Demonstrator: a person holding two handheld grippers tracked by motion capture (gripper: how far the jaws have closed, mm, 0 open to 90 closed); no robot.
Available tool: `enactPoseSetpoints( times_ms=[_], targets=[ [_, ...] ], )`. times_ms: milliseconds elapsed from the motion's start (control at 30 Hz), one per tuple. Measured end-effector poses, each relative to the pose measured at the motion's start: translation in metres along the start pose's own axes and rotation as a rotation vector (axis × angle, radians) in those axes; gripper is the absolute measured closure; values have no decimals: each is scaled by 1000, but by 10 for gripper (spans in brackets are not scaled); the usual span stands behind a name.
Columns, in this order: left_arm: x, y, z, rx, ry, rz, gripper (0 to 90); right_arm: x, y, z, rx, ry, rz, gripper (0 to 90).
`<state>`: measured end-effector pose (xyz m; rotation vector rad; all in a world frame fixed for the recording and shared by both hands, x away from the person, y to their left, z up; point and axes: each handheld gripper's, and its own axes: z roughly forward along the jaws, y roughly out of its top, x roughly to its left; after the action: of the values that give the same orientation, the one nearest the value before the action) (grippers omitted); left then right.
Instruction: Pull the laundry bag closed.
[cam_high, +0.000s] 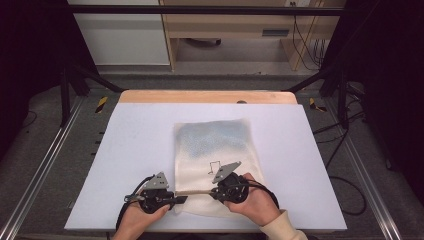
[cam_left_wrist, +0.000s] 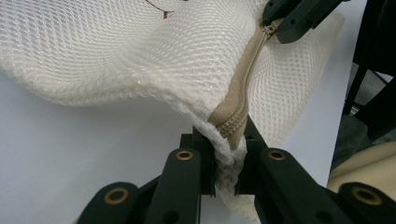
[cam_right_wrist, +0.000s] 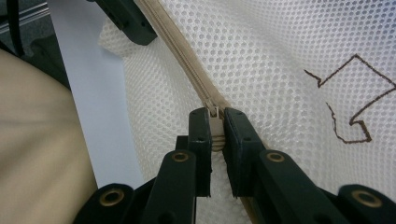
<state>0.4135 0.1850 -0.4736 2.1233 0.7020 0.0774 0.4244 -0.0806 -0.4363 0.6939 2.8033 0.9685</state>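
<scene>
Pinching the near-left corner of the mesh bag (cam_high: 215, 160), the left gripper (cam_high: 172, 200) is clamped on the fabric at the zipper's (cam_high: 197, 191) end. Just right along that tan zipper, the right gripper (cam_high: 215, 192) is clamped on the zipper pull (cam_right_wrist: 215, 122). Bag lies flat on the white table (cam_high: 135, 150), toward its near edge, grey floor (cam_high: 45, 150) around. Its long axis runs near edge to far edge; the zipper runs left to right.
</scene>
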Motion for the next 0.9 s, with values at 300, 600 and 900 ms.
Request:
enactPoseSetpoints(
  times_ms=[300, 600, 900],
  targets=[
    [0, 1, -2, -7, 9, 5, 821, -1, -10, -7, -24, -16, 9, 820],
    [0, 2, -2, -7, 12, 10, 821, -2, -17, -12, -31, -28, 21, 820],
    [-2, 2, -1, -3, 9, 17, 820, -1, -20, -15, -45, -25, 22, 820]
  ],
)
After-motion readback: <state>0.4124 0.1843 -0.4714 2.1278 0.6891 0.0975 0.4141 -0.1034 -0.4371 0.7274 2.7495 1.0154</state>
